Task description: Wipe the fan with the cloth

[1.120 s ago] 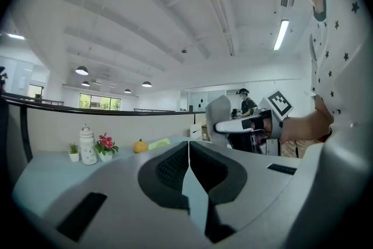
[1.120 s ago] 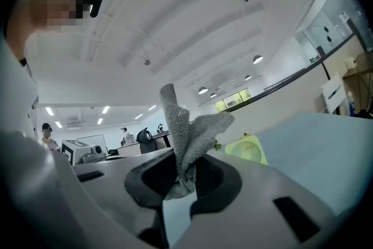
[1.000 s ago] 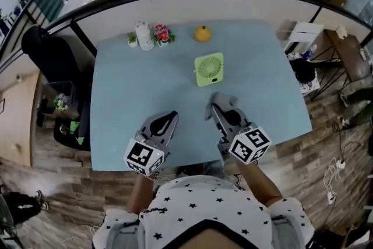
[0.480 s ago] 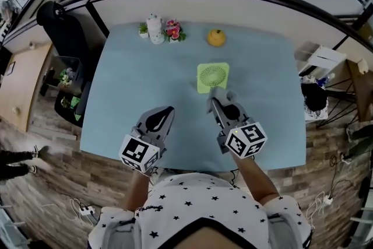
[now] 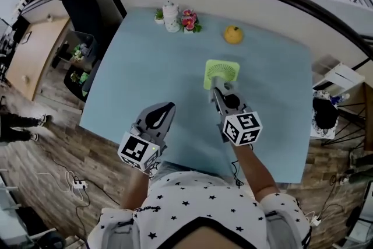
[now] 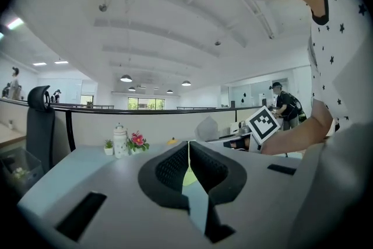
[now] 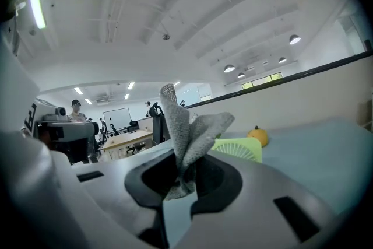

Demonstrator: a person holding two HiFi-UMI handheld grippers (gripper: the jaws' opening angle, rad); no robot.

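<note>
Approach step: right gripper (image 5: 220, 92) pinching grey cloth (image 7: 185, 125), green fan (image 5: 221, 73) just beyond at its 12 o'clock on tabletop (image 5: 157, 61); left gripper (image 5: 165, 109) pressed together, empty, at 9 o'clock; next move likely: press cloth onto grille, sweep.

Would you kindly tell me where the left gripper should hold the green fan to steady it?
Probably the fan by its left frame edge, from the left: its square frame has flat sides, and the right gripper with the cloth occupies the near side.
</note>
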